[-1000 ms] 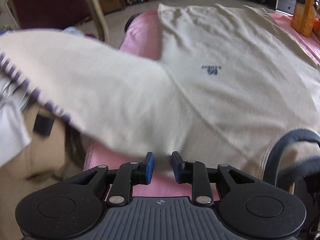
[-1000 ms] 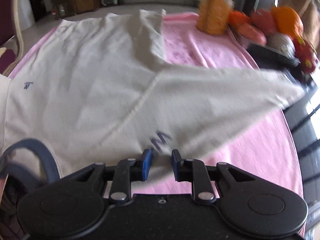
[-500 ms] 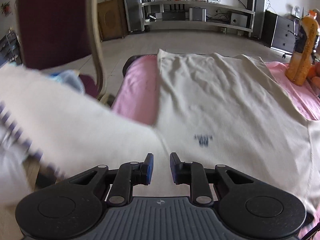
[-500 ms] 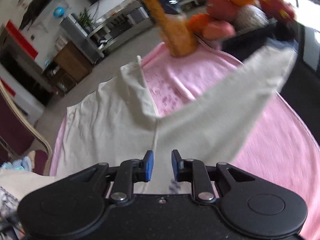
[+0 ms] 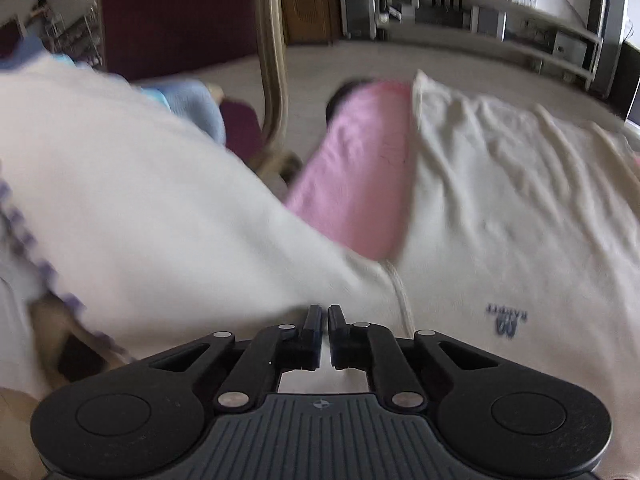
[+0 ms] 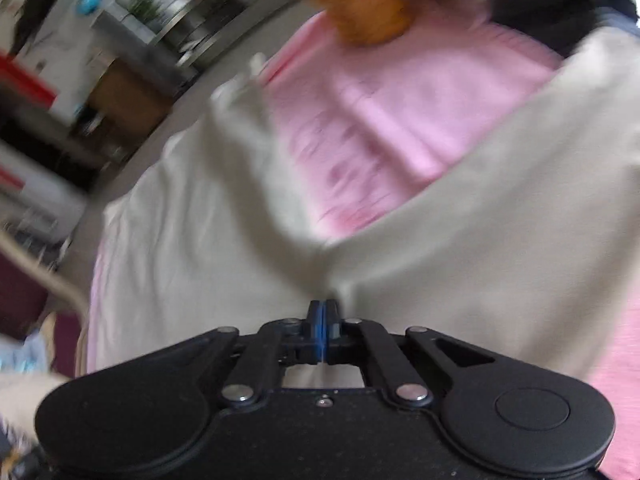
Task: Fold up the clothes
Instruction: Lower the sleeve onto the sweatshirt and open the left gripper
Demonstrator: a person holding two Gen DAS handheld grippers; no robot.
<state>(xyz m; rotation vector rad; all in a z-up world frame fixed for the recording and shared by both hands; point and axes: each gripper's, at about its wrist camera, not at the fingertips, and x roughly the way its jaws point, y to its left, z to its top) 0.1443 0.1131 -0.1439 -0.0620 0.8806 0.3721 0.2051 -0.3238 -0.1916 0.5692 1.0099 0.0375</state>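
A cream sweater (image 5: pixel 500 208) lies spread on a pink tablecloth (image 5: pixel 360 176), with a small dark logo (image 5: pixel 506 320) on its chest. Its sleeve (image 5: pixel 140 200) runs off to the left and ends in a purple-striped cuff (image 5: pixel 24 236). My left gripper (image 5: pixel 324 312) is closing on the fabric beside the shoulder seam, only a thin slit left between the jaws. In the right wrist view the sweater (image 6: pixel 192 240) and its other sleeve (image 6: pixel 500 220) meet in a pucker at my right gripper (image 6: pixel 322 308). That gripper is closing too, blue pads together on the cloth.
A wooden chair (image 5: pixel 274 80) with a dark red back stands past the table's left edge, with light blue cloth (image 5: pixel 196 104) on its seat. An orange bottle (image 6: pixel 364 4) stands on the pink tablecloth (image 6: pixel 400 112) at the far right. Shelving lines the far wall.
Both grippers slid over the sweater to the roots of its sleeves and rolled. Their jaws went from a clear gap to nearly together on the fabric.
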